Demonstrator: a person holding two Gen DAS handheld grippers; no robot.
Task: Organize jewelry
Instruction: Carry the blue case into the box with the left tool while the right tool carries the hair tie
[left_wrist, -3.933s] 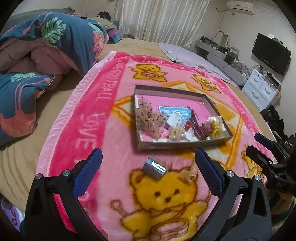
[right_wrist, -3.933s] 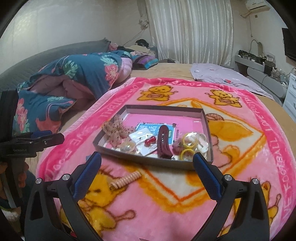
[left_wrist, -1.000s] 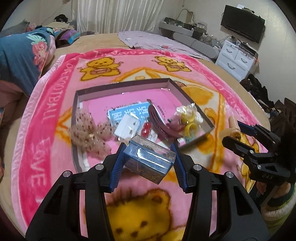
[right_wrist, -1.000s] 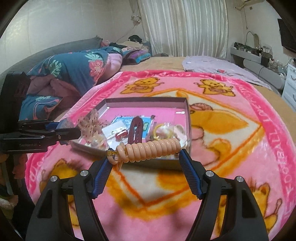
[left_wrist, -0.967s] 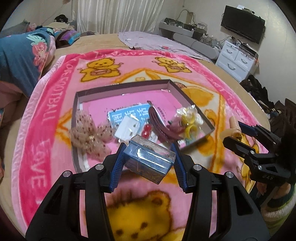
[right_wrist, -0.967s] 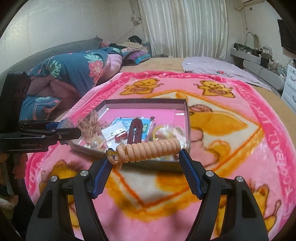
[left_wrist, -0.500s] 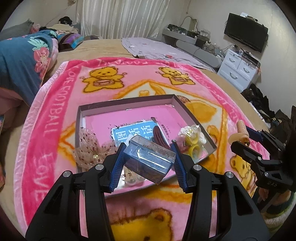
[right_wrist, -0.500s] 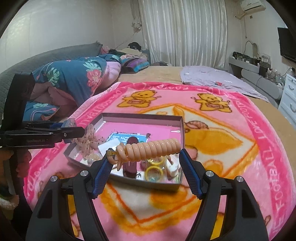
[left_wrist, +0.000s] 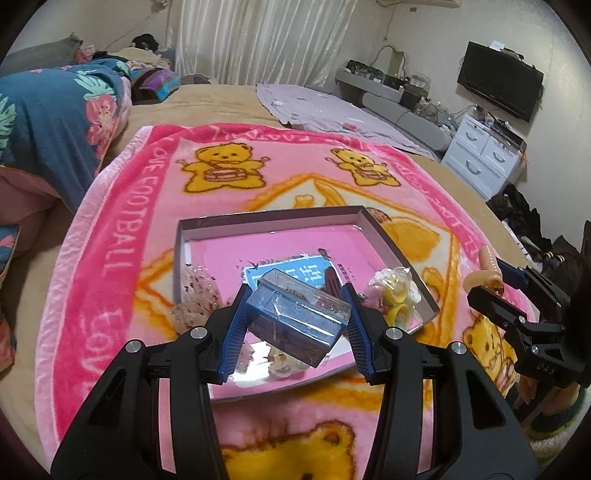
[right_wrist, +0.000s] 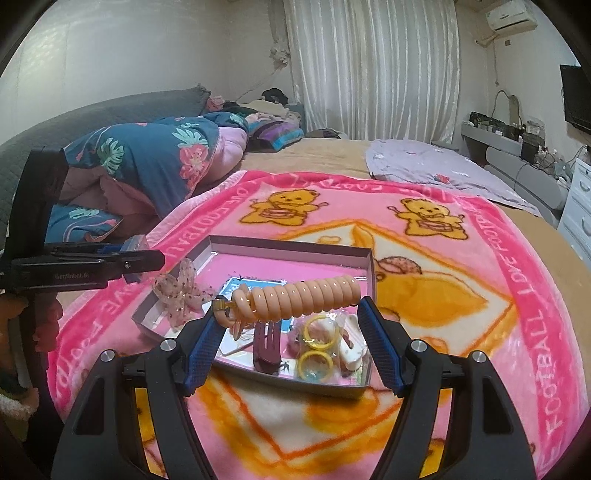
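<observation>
Tongs (left_wrist: 295, 314) now clamp box (left_wrist: 299, 325), lifted

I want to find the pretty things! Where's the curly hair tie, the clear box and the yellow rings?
hair tie (right_wrist: 310, 300), right wrist view, middle of the coil.
clear box (left_wrist: 297, 317), left wrist view, its front face.
yellow rings (right_wrist: 314, 363), right wrist view, rim of the nearer ring in the tray.

Evenly lit from indoor room light, soft and slightly cool, with only faint shadows on the blanket (right_wrist: 461, 295). Small glare patches on the clear box (left_wrist: 299, 317) and along the tray (left_wrist: 402, 254) rim. Strong fisheye bending, dark vignette at every corner. Sharp near the tray, softer toward the curtain (right_wrist: 373, 62)
</observation>
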